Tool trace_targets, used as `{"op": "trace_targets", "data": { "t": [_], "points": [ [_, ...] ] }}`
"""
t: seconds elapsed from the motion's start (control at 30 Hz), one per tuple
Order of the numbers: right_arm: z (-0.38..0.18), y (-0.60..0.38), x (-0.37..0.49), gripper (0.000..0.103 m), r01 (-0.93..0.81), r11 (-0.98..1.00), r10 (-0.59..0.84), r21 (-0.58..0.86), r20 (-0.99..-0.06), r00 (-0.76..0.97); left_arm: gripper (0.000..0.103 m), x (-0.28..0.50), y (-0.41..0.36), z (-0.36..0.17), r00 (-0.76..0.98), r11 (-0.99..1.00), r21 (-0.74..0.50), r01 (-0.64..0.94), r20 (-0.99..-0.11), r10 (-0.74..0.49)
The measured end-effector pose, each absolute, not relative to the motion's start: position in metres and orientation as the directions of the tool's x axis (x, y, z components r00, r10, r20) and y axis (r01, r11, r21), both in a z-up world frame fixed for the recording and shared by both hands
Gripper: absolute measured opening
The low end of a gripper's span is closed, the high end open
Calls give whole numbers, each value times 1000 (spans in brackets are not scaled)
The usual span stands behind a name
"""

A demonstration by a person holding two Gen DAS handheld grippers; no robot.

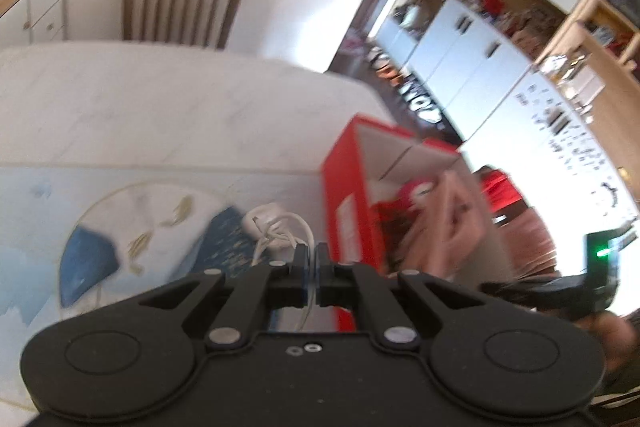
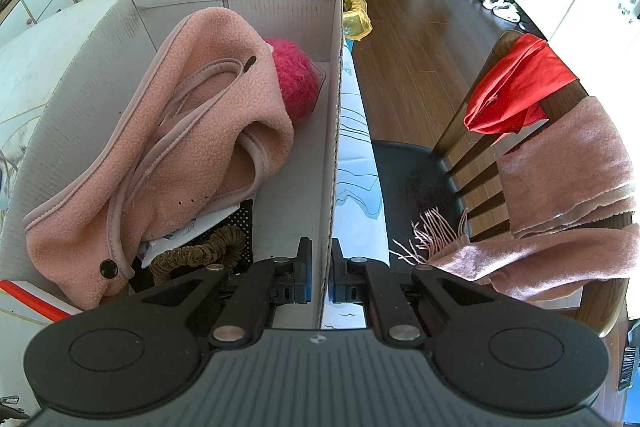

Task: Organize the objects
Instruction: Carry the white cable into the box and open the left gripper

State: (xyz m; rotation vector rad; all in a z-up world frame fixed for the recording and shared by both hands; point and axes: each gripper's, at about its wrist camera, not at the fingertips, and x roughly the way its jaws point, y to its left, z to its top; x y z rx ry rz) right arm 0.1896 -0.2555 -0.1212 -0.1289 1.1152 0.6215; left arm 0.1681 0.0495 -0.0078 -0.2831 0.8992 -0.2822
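Observation:
In the blurred left wrist view my left gripper (image 1: pixel 311 253) is shut, and a thin white cable (image 1: pixel 280 231) with its white plug loops up to the fingertips and runs between them. The cable hangs just left of the red shoebox (image 1: pixel 344 195). In the right wrist view my right gripper (image 2: pixel 322 267) is shut on the shoebox's right wall (image 2: pixel 335 131). The box holds a pink fleece bag (image 2: pixel 180 131), a pink fuzzy ball (image 2: pixel 298 83) and a brown scrunchie (image 2: pixel 200 253).
The table carries a blue and white cloth (image 1: pixel 140 227) with a round fish pattern. One wooden chair (image 1: pixel 180 3) stands at the far side. Another chair (image 2: pixel 420 179), on the right, carries a red cloth (image 2: pixel 516 83) and a pink scarf (image 2: pixel 560 195). A yellow bag (image 2: pixel 356 17) lies behind the box.

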Motion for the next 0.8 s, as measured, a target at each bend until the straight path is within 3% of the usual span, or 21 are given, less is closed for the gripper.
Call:
{"op": "trace_targets", "data": {
  "t": [0.33,0.8],
  "points": [
    [-119,-256,189,7,-530,822,405,205,-867,292,1,176,-5,46,624,881,-342,326,-623,-472],
    [-117,-255,190,7,-537,818,409,205,-864,293,1,196,-103,11,570,843,-150,516,-675,-468]
  ]
}}
